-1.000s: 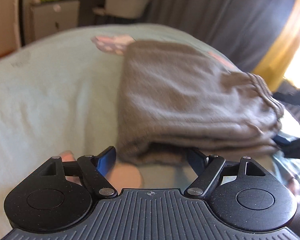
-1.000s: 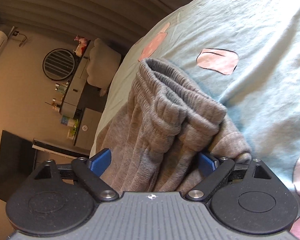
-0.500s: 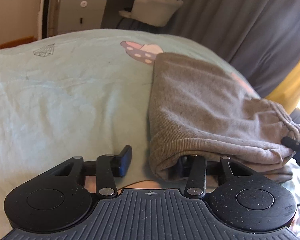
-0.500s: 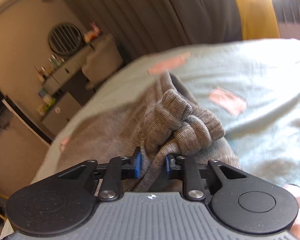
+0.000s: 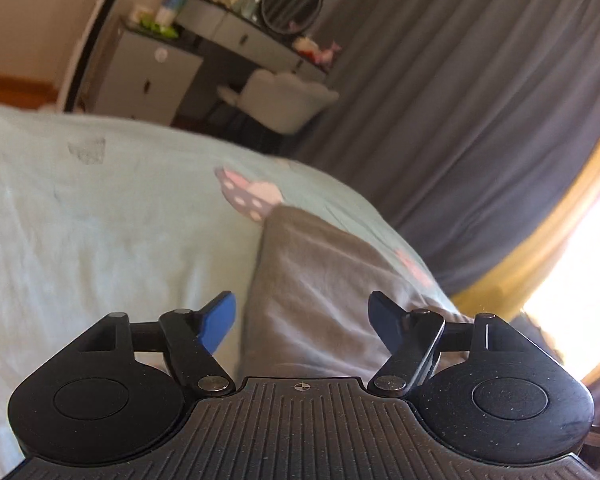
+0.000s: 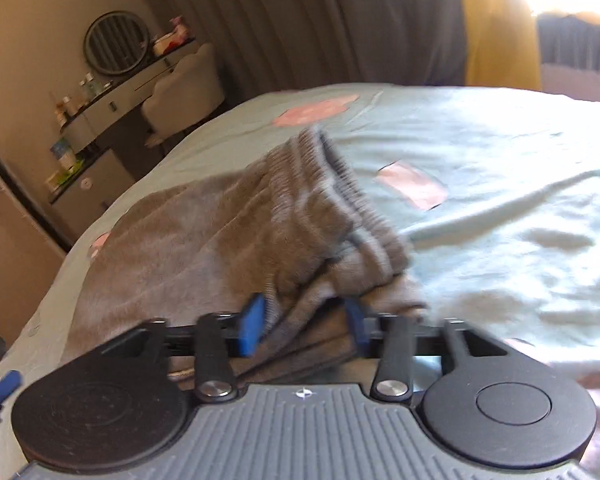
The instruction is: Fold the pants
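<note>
Only right wrist view shows pants (image 6: pixel 228 240) waistband; left shows folded edge.

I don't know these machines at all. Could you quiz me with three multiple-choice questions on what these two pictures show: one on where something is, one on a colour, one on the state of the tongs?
1. Where do the pants lie?
A. on the bed
B. on the chair
C. on the floor

2. What colour are the pants?
A. blue
B. grey
C. yellow

3. How do the left tongs stand?
A. shut on the pants
B. shut on nothing
C. open, fingers wide apart

Answers:
1. A: the folded fabric rests on the pale green sheet, while the chair stands off by the dresser.
2. B: the cloth is grey in both views.
3. C: a wide gap shows between the fingers, gripping nothing; the right tongs have cloth between their fingers, with gaps either side.
</note>
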Available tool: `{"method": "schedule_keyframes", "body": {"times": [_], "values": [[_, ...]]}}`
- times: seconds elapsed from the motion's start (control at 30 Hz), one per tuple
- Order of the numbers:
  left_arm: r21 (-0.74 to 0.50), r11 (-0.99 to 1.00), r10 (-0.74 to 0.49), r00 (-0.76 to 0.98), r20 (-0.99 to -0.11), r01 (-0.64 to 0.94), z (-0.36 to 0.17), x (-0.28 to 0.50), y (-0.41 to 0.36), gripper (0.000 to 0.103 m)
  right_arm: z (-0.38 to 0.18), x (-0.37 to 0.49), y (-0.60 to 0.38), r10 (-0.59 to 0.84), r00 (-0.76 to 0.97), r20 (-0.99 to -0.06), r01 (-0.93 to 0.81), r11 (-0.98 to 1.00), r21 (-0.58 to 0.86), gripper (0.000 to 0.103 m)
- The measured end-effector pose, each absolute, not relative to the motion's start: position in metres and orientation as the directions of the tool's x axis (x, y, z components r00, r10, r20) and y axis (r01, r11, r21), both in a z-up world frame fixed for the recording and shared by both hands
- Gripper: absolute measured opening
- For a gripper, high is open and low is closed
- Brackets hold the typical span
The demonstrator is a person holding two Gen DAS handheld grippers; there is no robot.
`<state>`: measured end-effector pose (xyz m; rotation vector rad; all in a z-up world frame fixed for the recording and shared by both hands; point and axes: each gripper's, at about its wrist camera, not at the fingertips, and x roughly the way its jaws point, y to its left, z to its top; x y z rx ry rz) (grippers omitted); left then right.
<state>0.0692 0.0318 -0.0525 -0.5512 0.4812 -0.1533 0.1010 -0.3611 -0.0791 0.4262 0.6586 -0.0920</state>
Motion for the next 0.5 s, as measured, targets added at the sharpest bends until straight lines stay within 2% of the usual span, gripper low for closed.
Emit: {"method": "schedule_keyframes", "body": {"times": [0.13, 0.27, 0.33, 0.4, 0.5], "values": [[-0.494, 0.867, -0.229, 0.828, -0.512, -0.066, -0.069, 0.092, 0.023, 0.078, -0.063, 0.088, -0.355, 0.009, 0.862, -0.507, 0.157, 0.946, 0.283, 0.055], [-0.381, 0.920, -0.177, 0.764, -0.620, -0.096, -0.085, 0.110, 0.010, 0.079, -0.061, 0.094, -0.346, 0.149, 0.906, -0.397, -0.015, 0.947, 0.320, 0.053], [-0.318, 0.944, -0.149, 0.745, -0.650, -0.088, -0.091, 0.111, 0.005, 0.080, -0.070, 0.104, -0.341, 0.160, 0.890, -0.428, -0.034, 0.957, 0.287, 0.051], [-0.263, 0.962, -0.130, 0.734, -0.667, -0.069, -0.095, 0.108, -0.001, 0.081, -0.083, 0.111, -0.338, 0.117, 0.870, -0.480, -0.010, 0.975, 0.220, 0.031], [-0.211, 0.976, -0.107, 0.740, -0.664, -0.048, -0.097, 0.107, -0.007, 0.082, -0.089, 0.111, -0.341, 0.123, 0.852, -0.508, -0.016, 0.978, 0.209, 0.030]]}}
